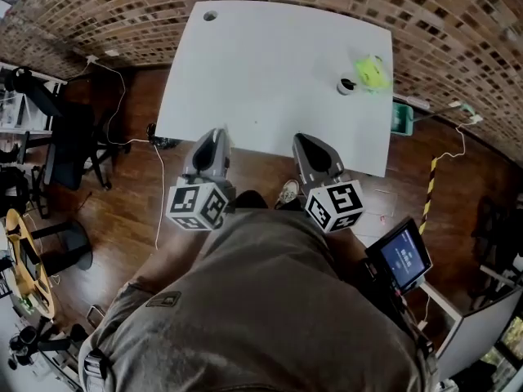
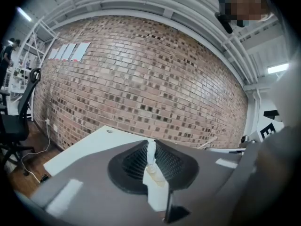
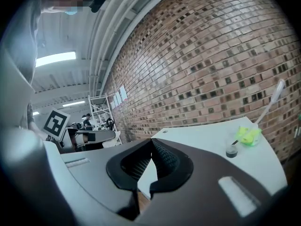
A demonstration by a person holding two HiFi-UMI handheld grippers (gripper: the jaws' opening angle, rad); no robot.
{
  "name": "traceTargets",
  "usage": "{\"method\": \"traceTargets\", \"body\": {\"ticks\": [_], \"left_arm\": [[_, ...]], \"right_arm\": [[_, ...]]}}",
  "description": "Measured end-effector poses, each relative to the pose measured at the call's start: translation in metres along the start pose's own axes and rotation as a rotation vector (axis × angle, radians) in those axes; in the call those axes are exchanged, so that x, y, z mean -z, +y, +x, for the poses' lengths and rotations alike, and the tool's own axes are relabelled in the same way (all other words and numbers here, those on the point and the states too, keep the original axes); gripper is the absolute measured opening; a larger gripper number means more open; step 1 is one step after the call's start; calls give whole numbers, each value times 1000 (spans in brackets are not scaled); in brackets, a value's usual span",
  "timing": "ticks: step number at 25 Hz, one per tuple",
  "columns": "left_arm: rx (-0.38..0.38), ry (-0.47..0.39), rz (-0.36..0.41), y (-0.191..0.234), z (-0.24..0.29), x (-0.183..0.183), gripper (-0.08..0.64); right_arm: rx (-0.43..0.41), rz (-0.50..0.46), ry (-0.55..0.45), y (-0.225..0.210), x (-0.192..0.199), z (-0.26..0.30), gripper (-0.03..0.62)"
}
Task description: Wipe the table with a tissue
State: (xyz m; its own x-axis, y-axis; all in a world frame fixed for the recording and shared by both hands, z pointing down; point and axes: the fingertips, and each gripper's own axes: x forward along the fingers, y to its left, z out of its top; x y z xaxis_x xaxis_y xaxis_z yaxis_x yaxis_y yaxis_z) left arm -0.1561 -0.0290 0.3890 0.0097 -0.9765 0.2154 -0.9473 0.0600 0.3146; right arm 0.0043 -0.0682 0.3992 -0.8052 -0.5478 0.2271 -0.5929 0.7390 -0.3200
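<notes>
A white table (image 1: 270,64) stands against a brick wall. Near its far right corner lies a yellow-green packet (image 1: 372,72) (image 3: 248,134) with a small dark round pot (image 1: 347,86) (image 3: 231,150) beside it. I see no loose tissue. My left gripper (image 1: 215,140) (image 2: 151,145) hovers at the table's front edge, its jaw tips together and nothing between them. My right gripper (image 1: 310,145) (image 3: 151,142) hangs beside it at the same edge, shut and empty, with the packet ahead to its right.
A round hole (image 1: 210,15) marks the table's far left corner. An office chair (image 1: 73,149) and cables (image 1: 122,96) are on the wooden floor at left. At right are a green box (image 1: 400,114), a lit screen (image 1: 400,256) and a black-yellow striped bar (image 1: 429,188).
</notes>
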Motion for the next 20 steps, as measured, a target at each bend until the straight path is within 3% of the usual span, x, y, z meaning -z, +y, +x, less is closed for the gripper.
{"method": "traceTargets", "body": {"ticks": [14, 20], "left_arm": [[75, 115, -17, 39, 37, 4, 38], [133, 144, -50, 34, 45, 7, 38]], "right_arm": [[104, 52, 41, -5, 8, 44, 12], [3, 68, 68, 24, 21, 68, 37]]}}
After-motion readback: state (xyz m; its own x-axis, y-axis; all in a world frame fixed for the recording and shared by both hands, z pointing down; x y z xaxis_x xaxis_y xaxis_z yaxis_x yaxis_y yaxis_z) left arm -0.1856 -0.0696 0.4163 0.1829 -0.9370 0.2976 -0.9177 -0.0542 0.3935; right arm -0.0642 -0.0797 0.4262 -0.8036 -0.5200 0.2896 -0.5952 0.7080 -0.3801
